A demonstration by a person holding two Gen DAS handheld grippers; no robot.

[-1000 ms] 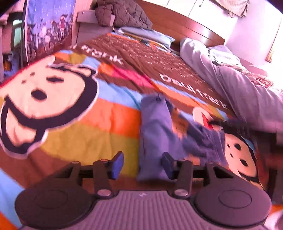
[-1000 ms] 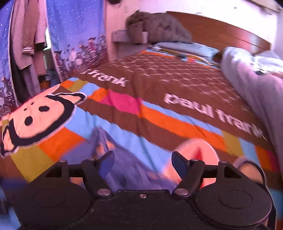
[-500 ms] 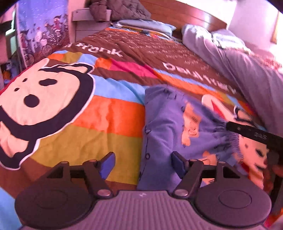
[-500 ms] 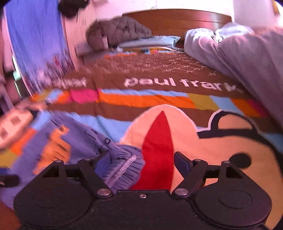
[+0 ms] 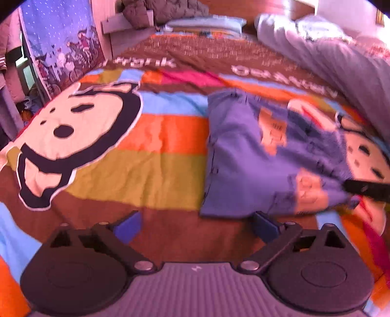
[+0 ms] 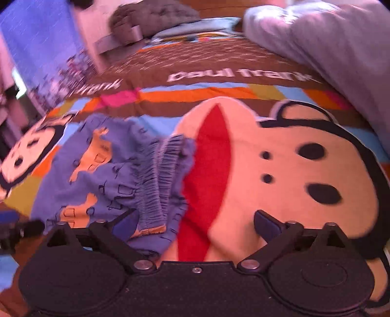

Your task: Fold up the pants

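Note:
Blue-purple pants [image 5: 246, 156] with orange prints lie flat on the colourful bedspread [image 5: 136, 170]. My left gripper [image 5: 196, 228] hovers at their near edge, jaws opening wide. Only bedspread lies between its fingers, and the pants' corner is just ahead of the right fingertip [image 5: 265, 229]. In the right wrist view the pants [image 6: 97, 175] lie to the left, their gathered waistband [image 6: 158, 175] bunched. My right gripper [image 6: 196, 224] is over that end, jaws opening. The waistband hem lies loose beside its left fingertip [image 6: 126, 224], not pinched. One finger of the right gripper [image 5: 365, 190] shows at the pants' far side.
A grey duvet [image 5: 341, 65] is heaped along the bed's right side. Pillows [image 5: 207, 23] and a wooden headboard sit at the far end. A quilted jacket [image 5: 158, 9] lies on a bedside shelf, and a printed curtain [image 5: 63, 44] hangs on the left.
Both grippers' jaws have widened. The pants, crumpled a second ago, now lie spread out on the bed. The right view has swung to the waistband end and dropped lower.

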